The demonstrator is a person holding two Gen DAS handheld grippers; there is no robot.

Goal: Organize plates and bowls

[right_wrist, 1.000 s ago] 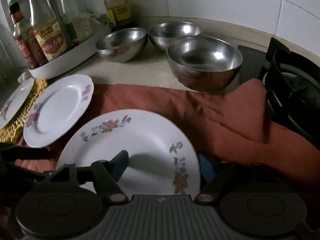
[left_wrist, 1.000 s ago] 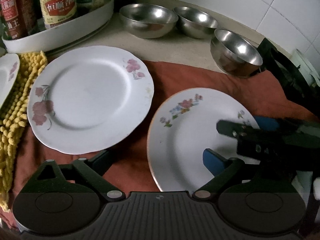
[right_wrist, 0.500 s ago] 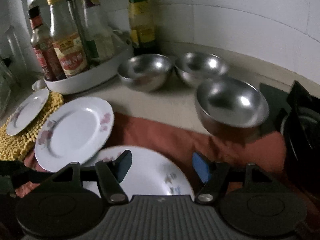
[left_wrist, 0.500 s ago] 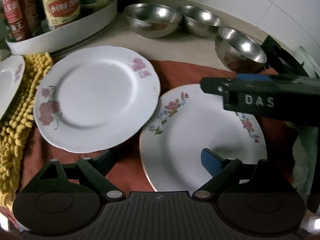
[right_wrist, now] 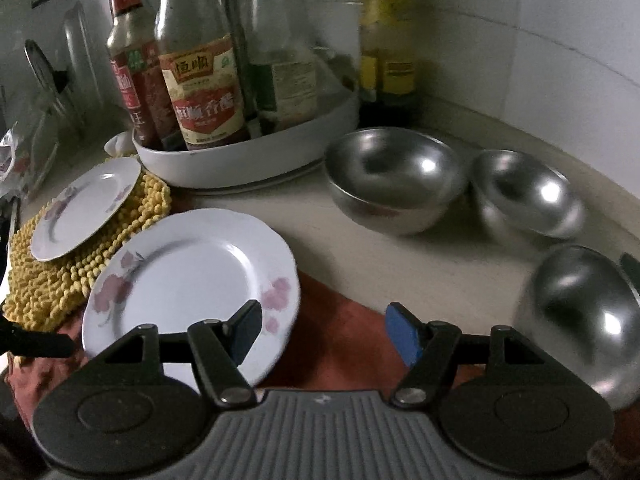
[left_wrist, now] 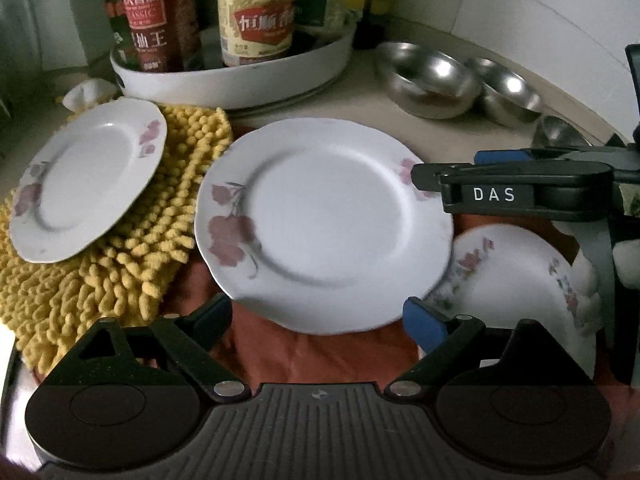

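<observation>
Both the left tool (left_wrist: 320, 316) and right tool (right_wrist: 322, 332) stand apart and empty; three plates (left_wrist: 324, 224) lie unstacked on cloths and three steel bowls (right_wrist: 394, 178) sit separate on the tabletop (right_wrist: 400, 256), so organizing appears barely begun.

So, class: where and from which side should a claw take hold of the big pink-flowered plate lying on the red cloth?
Probably the near rim of the pink-flowered plate, from the left claw's side. The plate lies flat, so only its thin edge fits between the fingers, and the open claw already faces that edge.
</observation>
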